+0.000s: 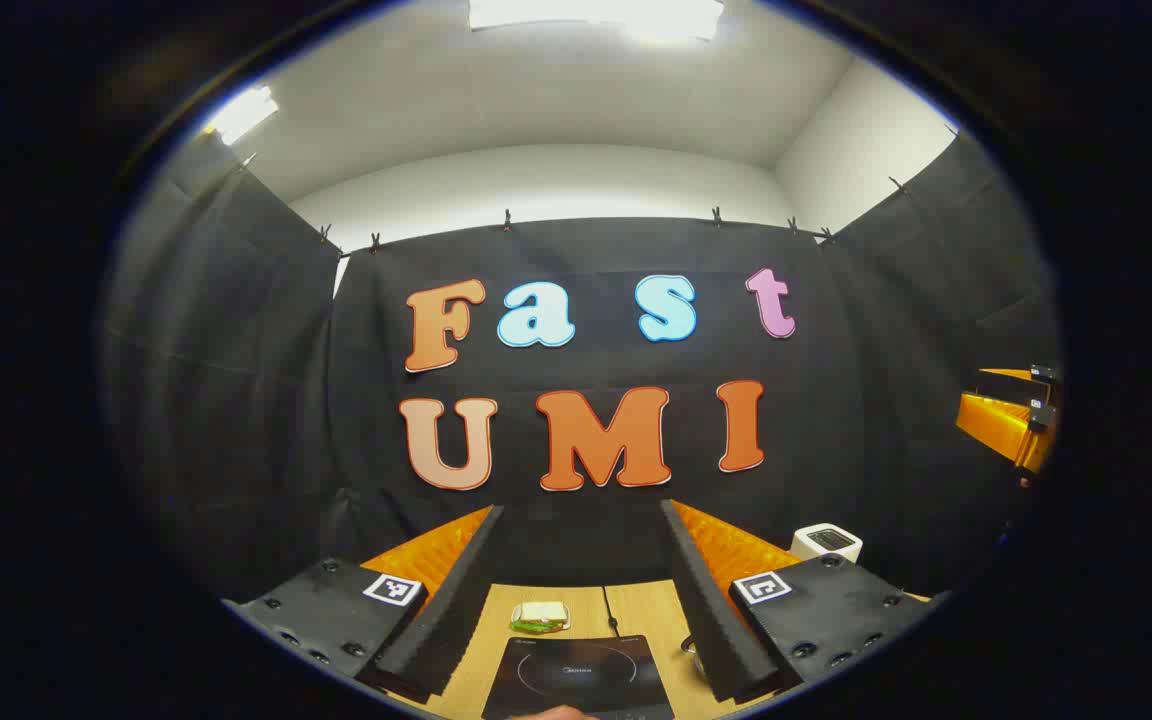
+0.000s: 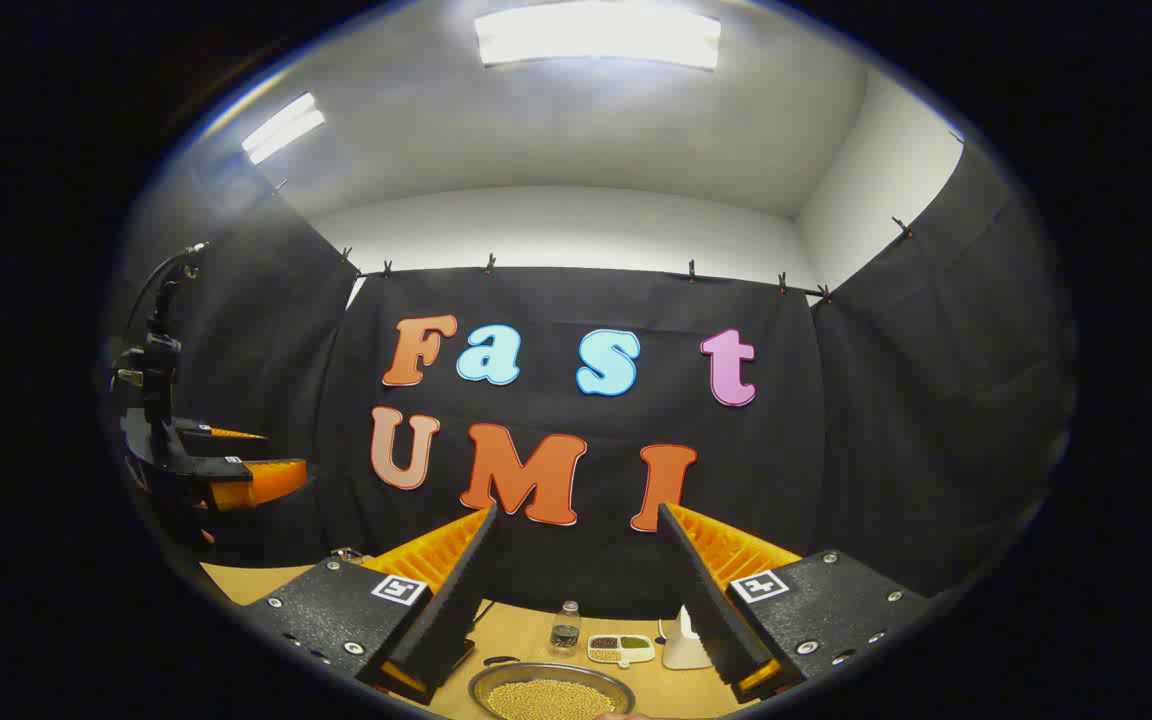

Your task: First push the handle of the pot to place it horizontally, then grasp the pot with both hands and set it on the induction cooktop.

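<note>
Left gripper view: your left gripper [image 1: 581, 600] is spread wide and holds nothing, high above the table [image 1: 651, 610]. The induction cooktop [image 1: 578, 677] lies straight below between the fingers. A small part of the pot [image 1: 693, 655] seems to show beside the right finger; I cannot tell where its handle points. Lower first and find the handle before you push.

Right gripper view: your right gripper [image 2: 576, 600] is also spread and empty. Below it stands a metal bowl of beans [image 2: 550, 692]; a small bottle [image 2: 565, 627], a divided dish [image 2: 620, 648] and a white object [image 2: 679, 645] are behind. Keep clear of the bowl when you go down.
</note>
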Motion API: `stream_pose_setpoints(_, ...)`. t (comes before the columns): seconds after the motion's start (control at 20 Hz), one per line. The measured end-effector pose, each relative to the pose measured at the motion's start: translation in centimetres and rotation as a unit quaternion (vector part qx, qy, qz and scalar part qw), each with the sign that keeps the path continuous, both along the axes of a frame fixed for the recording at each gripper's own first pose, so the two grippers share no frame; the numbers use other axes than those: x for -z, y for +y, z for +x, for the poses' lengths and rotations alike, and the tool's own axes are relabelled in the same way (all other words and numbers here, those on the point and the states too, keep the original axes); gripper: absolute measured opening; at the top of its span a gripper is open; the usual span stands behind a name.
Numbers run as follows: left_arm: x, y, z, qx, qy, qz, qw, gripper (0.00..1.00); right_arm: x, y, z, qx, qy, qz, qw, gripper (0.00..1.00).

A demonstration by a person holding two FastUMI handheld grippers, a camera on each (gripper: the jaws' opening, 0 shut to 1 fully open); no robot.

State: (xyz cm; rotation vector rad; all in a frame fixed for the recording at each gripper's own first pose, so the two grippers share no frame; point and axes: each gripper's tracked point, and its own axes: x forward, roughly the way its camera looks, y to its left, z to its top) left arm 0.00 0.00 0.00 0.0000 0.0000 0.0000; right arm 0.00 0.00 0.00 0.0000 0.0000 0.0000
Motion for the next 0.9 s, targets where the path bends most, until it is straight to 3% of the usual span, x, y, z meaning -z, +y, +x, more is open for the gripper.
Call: stream_pose_setpoints(0.9,-0.6,0.0,-0.4,0.006,-0.019,-0.009,1.0,0.99,1.1,0.7,0.6,-0.011,0.003,0.003,1.0,0.95)
